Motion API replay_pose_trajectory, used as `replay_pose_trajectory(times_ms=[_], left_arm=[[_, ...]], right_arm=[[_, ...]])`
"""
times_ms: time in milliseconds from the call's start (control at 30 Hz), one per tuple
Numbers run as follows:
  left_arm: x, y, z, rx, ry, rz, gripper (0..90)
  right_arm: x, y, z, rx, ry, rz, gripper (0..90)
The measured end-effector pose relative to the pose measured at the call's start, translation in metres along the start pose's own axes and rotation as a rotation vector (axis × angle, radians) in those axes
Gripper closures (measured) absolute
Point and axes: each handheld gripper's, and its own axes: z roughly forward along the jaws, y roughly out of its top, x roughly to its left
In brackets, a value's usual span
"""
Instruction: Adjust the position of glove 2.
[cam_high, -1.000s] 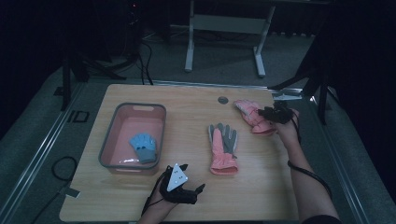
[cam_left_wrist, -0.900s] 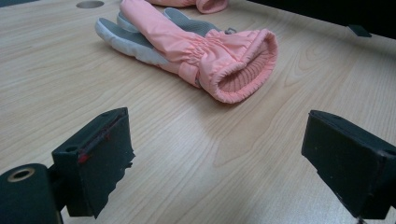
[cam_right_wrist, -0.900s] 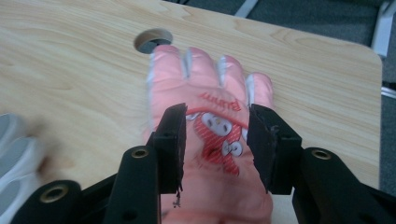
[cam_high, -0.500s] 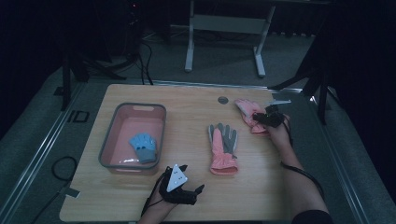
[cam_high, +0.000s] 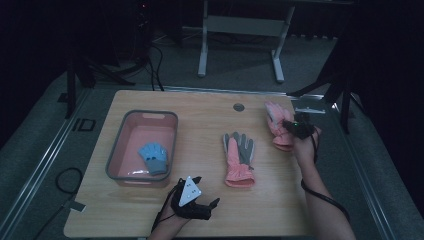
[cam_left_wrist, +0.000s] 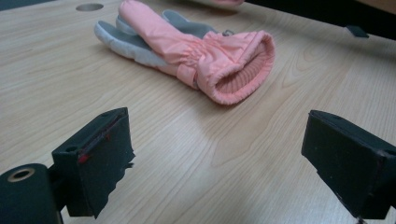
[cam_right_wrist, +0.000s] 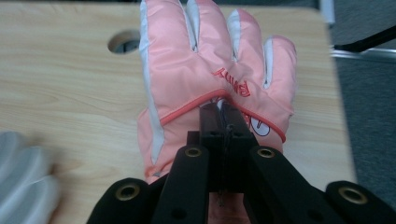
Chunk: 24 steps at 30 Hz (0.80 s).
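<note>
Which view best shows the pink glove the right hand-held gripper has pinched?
The right gripper view: the held pink glove lies close, lettering legible, jaws shut on its back. The high view shows it small at the table's far right; the left gripper view catches just an edge.

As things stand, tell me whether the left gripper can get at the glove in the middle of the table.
Probably yes: the left gripper is open, and bare table lies between it and the middle glove.

Dim lab, wooden table (cam_high: 200, 115), cables (cam_high: 150, 60), metal stand (cam_high: 240, 30)
</note>
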Motion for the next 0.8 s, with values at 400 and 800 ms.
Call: replay_pose_trajectory(times_ms=[400,800], left_arm=[[0.000,0.005,0.001,-0.023,0.017,0.027,8.7],[0.000,0.003,0.003,-0.020,0.002,0.045,8.7]], right_arm=[[0.029,-0.026,-0.091,-0.065,-0.089,0.068,89.1],[0.066,-0.077,-0.105,-0.002,-0.110,0.078,88.9]])
